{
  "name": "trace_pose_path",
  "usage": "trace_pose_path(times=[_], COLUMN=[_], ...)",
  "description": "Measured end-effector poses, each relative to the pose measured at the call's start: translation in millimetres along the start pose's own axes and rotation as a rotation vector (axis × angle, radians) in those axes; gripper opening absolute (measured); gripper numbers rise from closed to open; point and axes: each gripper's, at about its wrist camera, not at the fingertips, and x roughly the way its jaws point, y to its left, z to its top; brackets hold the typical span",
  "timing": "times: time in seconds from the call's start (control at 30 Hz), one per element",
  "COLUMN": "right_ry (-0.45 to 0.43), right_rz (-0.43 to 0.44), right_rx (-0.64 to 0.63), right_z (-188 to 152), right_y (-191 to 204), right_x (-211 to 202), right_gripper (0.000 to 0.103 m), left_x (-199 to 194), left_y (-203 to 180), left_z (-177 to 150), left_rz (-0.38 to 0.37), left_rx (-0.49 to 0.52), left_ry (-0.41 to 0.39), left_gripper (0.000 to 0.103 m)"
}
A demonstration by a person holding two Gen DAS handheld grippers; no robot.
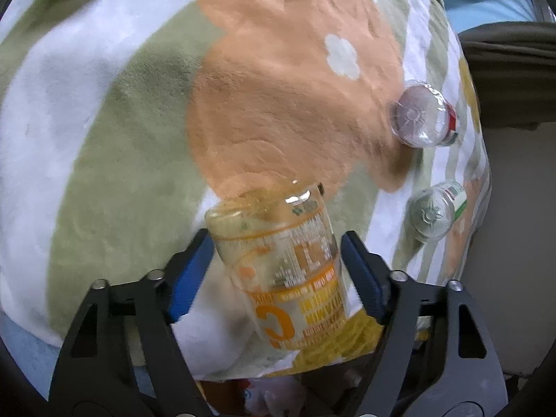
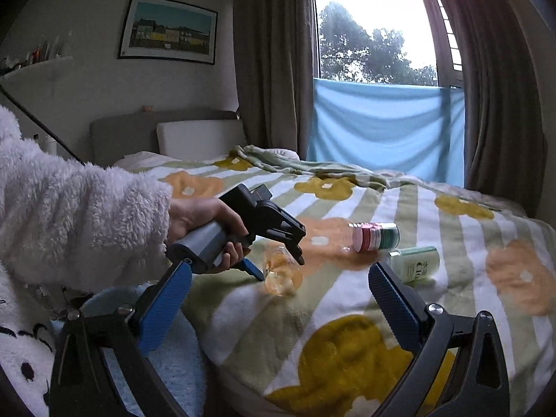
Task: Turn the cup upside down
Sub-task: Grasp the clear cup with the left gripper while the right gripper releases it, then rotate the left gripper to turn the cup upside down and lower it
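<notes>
A clear plastic cup [image 1: 292,271] with orange print sits between the blue pads of my left gripper [image 1: 278,267]. The jaws are close around it, with a thin gap on the left side, and the cup tilts with its flat end pointing away. In the right wrist view the cup [image 2: 281,271] rests low on the flowered blanket [image 2: 347,312], held near the left gripper's tips [image 2: 278,271]. My right gripper [image 2: 278,299] is open and empty, hovering over the bed's near edge.
Two bottles lie on the blanket to the right: one with a red label [image 1: 422,118] [image 2: 375,236] and one with a green label [image 1: 436,213] [image 2: 415,264]. A pillow [image 2: 198,137], curtains and a window stand behind the bed.
</notes>
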Motion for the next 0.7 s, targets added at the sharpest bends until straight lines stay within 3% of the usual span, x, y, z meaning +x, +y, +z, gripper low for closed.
trace_pose_path(times=[0.17, 0.27, 0.4, 0.57, 0.7], right_ry=[-0.007, -0.006, 0.001, 0.008, 0.019], right_rz=[0.047, 0.059, 0.064, 0.065, 0.076], right_rx=[0.061, 0.080, 0.096, 0.134, 0.186], right_z=[-5, -7, -8, -12, -11], right_y=[-2, -3, -4, -12, -15], right_x=[6, 9, 8, 14, 30], right_gripper=[0.102, 0.102, 0.102, 0.102, 0.102], left_x=[-2, -9, -33, -46, -44], left_y=[0, -10, -31, -45, -47], left_z=[5, 8, 7, -10, -15], left_rz=[-0.014, -0.013, 0.019, 0.127, 0.098], left_rx=[0.026, 0.104, 0.333, 0.648, 0.780], left_ry=[-0.013, -0.072, -0.239, -0.480, -0.599], left_gripper=[0.064, 0.064, 0.064, 0.064, 0.064])
